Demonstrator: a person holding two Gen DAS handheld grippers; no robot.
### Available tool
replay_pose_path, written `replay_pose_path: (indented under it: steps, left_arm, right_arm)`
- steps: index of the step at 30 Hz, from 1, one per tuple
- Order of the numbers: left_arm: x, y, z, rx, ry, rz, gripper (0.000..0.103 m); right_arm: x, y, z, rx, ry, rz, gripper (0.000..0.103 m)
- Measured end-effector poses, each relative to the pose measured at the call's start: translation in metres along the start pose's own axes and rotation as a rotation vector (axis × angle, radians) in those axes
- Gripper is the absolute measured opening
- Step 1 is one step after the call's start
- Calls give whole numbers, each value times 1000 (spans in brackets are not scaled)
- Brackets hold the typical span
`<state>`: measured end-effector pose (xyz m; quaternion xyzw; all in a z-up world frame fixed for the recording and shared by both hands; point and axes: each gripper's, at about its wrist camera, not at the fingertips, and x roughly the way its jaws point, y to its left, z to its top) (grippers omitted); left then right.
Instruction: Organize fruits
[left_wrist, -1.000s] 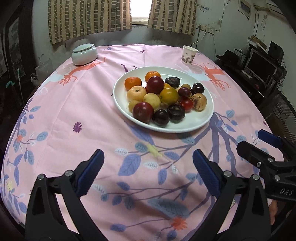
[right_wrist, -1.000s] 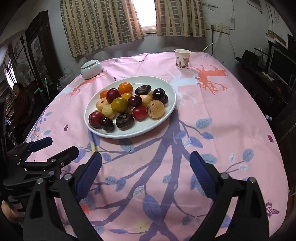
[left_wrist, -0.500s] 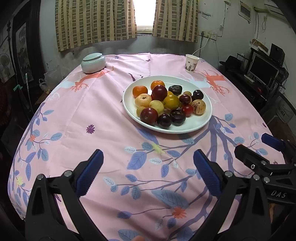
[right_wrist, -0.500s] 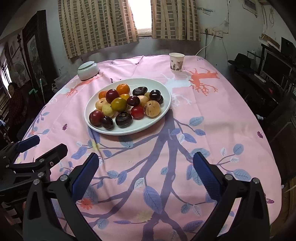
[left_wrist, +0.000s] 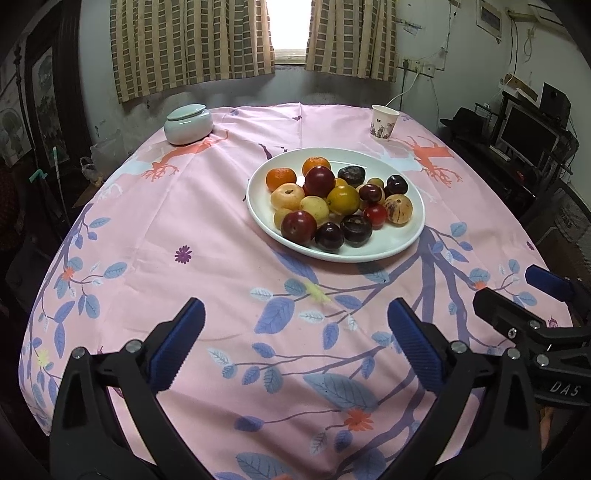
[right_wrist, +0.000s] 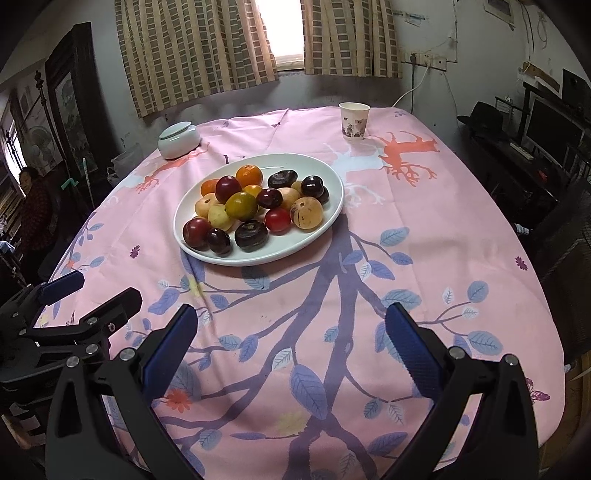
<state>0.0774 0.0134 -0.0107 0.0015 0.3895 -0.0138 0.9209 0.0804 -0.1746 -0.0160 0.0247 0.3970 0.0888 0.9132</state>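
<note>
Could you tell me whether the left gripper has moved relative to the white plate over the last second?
Yes. The left gripper has pulled back: in its view the white plate now sits farther up the tablecloth, with more of the room visible.

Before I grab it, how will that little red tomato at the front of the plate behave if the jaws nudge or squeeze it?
The small red tomato looks round and glossy, so it will probably roll or slip if nudged. It sits against the tan speckled fruit and a dark plum, which may shift too. Its thin skin likely bruises under a hard squeeze.
</note>
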Motion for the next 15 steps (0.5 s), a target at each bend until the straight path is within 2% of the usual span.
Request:
replay_pose_path:
  steps: [6,15]
  left_arm:
    - [-3,2,1,-3,-23,32,101]
    - [3,6,2,-29,16,13,101]
  right_arm:
    - [-2,1,0,2,-2,4,102]
    - [-1,0,2,6,3,4,102]
